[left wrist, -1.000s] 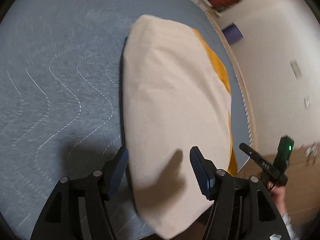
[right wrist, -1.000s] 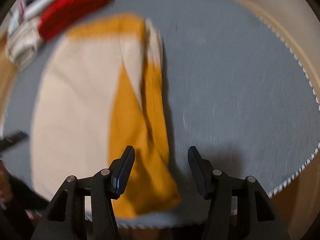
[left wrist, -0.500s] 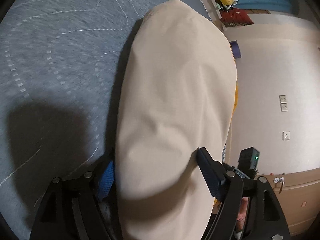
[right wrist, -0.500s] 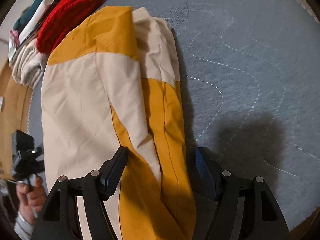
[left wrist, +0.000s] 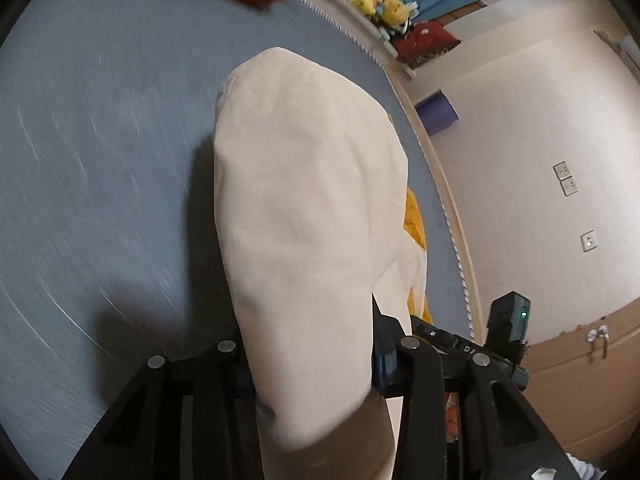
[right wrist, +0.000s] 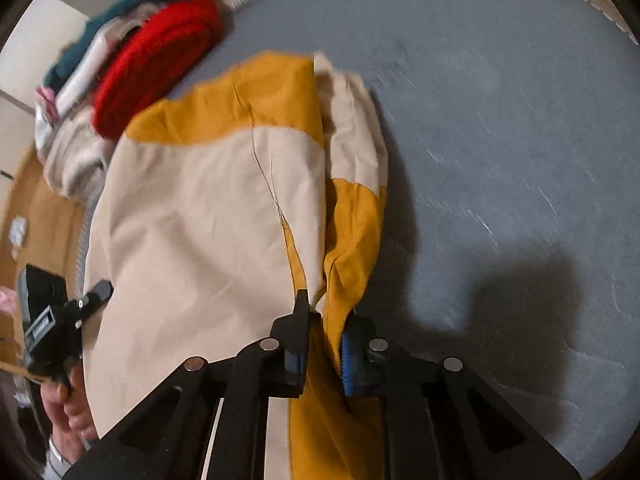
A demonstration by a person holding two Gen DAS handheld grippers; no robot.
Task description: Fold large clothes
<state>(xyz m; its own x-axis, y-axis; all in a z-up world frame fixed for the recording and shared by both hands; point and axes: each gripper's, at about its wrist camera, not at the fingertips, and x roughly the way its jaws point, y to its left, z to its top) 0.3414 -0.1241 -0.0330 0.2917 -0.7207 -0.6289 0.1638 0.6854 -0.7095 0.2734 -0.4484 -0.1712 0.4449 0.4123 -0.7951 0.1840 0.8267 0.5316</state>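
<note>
A large cream and mustard-yellow garment lies on the grey-blue quilted bed. In the left wrist view its cream side fills the middle and rises toward the camera. My left gripper is shut on the garment's near cream edge; the cloth hides its fingertips. My right gripper is shut on a bunched yellow fold at the garment's right edge. The left gripper also shows in the right wrist view, at the garment's left side.
A red knit item and a pile of other clothes lie at the bed's far left corner. Stuffed toys and a red cushion sit past the bed edge. A white wall stands to the right.
Both grippers moved down onto the garment's near edge and shut on it. The gripped edge now lifts off the bed.
</note>
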